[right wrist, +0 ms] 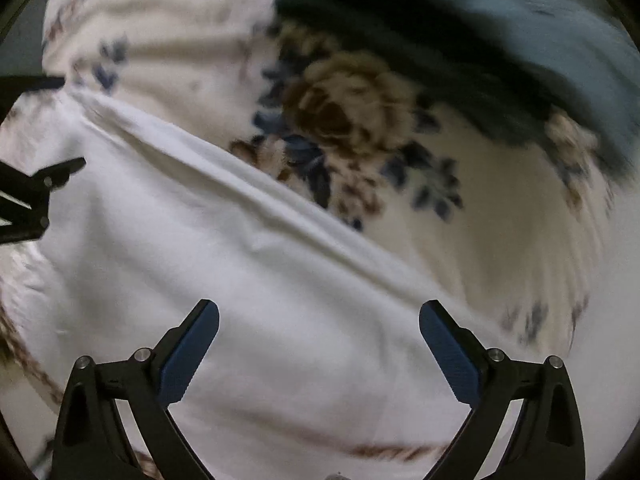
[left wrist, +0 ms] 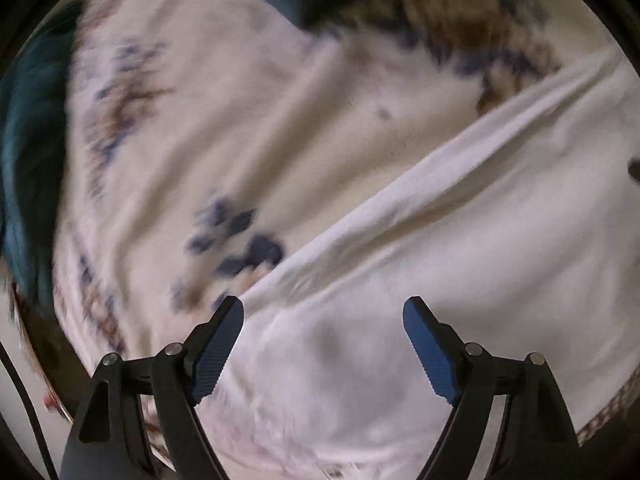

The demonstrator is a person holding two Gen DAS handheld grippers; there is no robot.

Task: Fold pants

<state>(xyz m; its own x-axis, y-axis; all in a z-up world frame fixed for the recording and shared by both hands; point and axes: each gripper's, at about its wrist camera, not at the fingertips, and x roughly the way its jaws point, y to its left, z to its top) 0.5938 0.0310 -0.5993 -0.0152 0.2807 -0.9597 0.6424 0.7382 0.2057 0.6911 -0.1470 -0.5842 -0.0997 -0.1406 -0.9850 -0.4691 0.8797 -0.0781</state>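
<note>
Left tool (left wrist: 323, 316) and right tool (right wrist: 319, 318) both gape empty above white pants (right wrist: 224, 248); floral bedspread (right wrist: 352, 112) beneath.

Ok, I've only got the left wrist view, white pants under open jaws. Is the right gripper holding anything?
Observer: No. The right gripper is open above the white pants, with nothing between its fingers.
Operator: Can you see my left gripper from there?
Observer: Yes, the left gripper shows at that view's left edge, over the pants.
Operator: Anything beyond the pants?
Observer: A pale blue cloth lies past the dark cloth, top right.
</note>
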